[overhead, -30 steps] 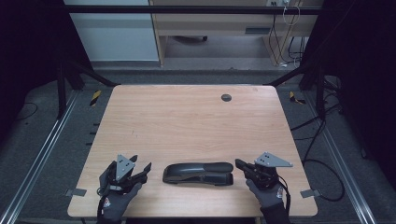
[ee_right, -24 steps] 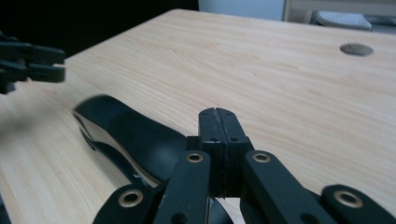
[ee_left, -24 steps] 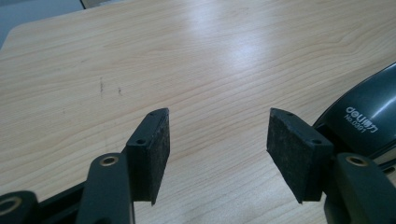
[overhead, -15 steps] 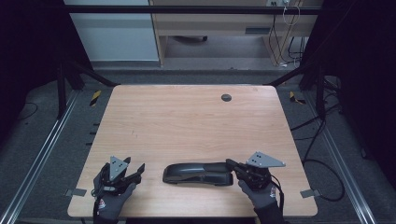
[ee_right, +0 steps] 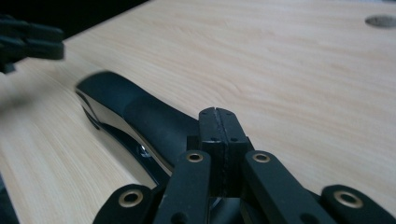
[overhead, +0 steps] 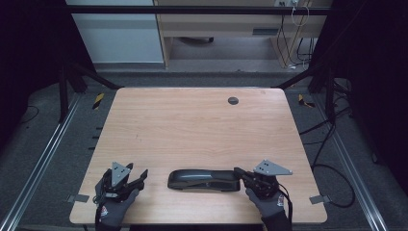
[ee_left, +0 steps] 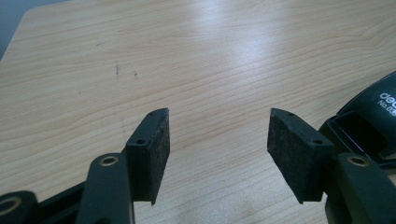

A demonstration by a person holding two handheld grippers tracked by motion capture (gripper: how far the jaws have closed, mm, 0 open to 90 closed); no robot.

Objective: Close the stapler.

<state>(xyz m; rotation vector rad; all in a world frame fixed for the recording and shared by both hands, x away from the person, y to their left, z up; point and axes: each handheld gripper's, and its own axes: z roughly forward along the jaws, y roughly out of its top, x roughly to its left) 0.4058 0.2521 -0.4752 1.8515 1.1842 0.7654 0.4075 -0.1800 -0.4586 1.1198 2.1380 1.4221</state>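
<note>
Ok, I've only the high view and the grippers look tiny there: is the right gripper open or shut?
Observer: Shut. The right gripper has its jaws together with nothing between them, at one end of the stapler.
Operator: And the left?
Observer: The left gripper is open, with bare table between its jaws.
Operator: Any marking on the stapler?
Observer: White lettering, cut off by the edge of the left gripper view.

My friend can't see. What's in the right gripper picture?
The right gripper has its two black jaws shut together, empty, just above the near end of a long black stapler lying on a wooden table. The left gripper is blurry far off.
</note>
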